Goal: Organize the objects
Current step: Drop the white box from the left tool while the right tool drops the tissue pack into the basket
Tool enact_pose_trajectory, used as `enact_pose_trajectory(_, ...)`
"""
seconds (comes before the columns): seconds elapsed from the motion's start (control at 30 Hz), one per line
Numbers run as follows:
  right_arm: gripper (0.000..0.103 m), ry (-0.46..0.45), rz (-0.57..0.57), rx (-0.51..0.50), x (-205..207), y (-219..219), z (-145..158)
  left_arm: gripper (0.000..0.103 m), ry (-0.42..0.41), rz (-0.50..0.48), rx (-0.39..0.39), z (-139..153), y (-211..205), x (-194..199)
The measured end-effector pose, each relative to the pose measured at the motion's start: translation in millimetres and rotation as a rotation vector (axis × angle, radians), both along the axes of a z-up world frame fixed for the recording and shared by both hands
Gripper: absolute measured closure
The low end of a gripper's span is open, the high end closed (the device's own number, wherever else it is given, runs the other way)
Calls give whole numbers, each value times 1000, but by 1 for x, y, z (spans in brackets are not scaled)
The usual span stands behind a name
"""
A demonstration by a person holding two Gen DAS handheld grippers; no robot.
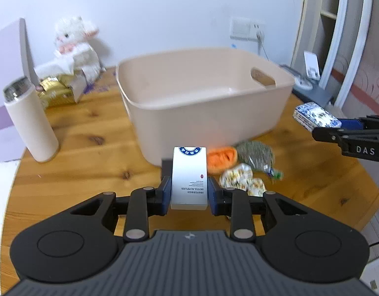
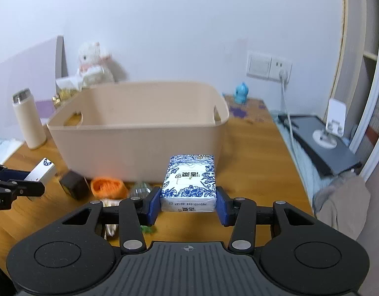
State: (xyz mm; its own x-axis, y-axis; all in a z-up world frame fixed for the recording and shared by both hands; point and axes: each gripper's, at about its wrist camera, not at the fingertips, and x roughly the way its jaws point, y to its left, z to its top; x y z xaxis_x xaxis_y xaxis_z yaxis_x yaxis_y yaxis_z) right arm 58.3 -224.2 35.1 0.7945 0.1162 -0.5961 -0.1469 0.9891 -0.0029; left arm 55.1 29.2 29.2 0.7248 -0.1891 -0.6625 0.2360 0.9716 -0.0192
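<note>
Evenly lit indoors by soft, cool, diffuse light; no harsh glare. Faint shadow right of the plush toy on the wall. Motion blur on the beige bin rim and the snack packets. Strong fisheye bending at the edges, dark vignetted corners in both views.
</note>
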Motion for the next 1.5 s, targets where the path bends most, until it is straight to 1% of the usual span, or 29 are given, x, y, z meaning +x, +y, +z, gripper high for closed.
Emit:
enact_pose_trajectory(0.17, 60, -68, 5, 9, -4, 2, 21, 70, -66, 20, -10, 24, 6, -1)
enact_pose_trajectory(0.33, 60, -123, 8, 23, -1, 5, 36, 70, -119, 28, -7, 43, 7, 7)
enact_pose_trajectory(0.5, 60, -156, 5, 35, 12, 9, 47, 70, -145, 23, 1, 54, 2, 21)
enact_pose_trajectory(0.63, 60, -170, -1, 40, 27, 13, 51, 70, -154, 21, 9, 57, -4, 41)
enact_pose_trajectory(0.77, 60, -166, -2, 40, 46, 16, 51, 70, -149, 27, 39, 50, -13, 65)
enact_pose_trajectory(0.9, 60, -146, -2, 28, 66, 20, 46, 70, -117, 22, 45, 38, -20, 90)
enact_pose_trajectory(1.03, 60, -108, 0, 14, 88, 24, 36, 70, -77, 33, 52, 23, -28, 117)
enact_pose_trajectory(1.13, 60, -70, 0, 9, 105, 28, 24, 70, -65, 55, 69, 13, -32, 133)
enact_pose_trajectory(1.23, 60, -39, 2, -4, 116, 32, 13, 70, -38, 54, 64, 5, -34, 146)
enact_pose_trajectory(1.4, 60, 6, 13, -22, 128, 39, -2, 70, -8, 63, 89, -6, -38, 159)
enact_pose_trajectory(1.5, 60, 6, 13, -40, 130, 42, -6, 70, 5, 54, 105, -12, -42, 161)
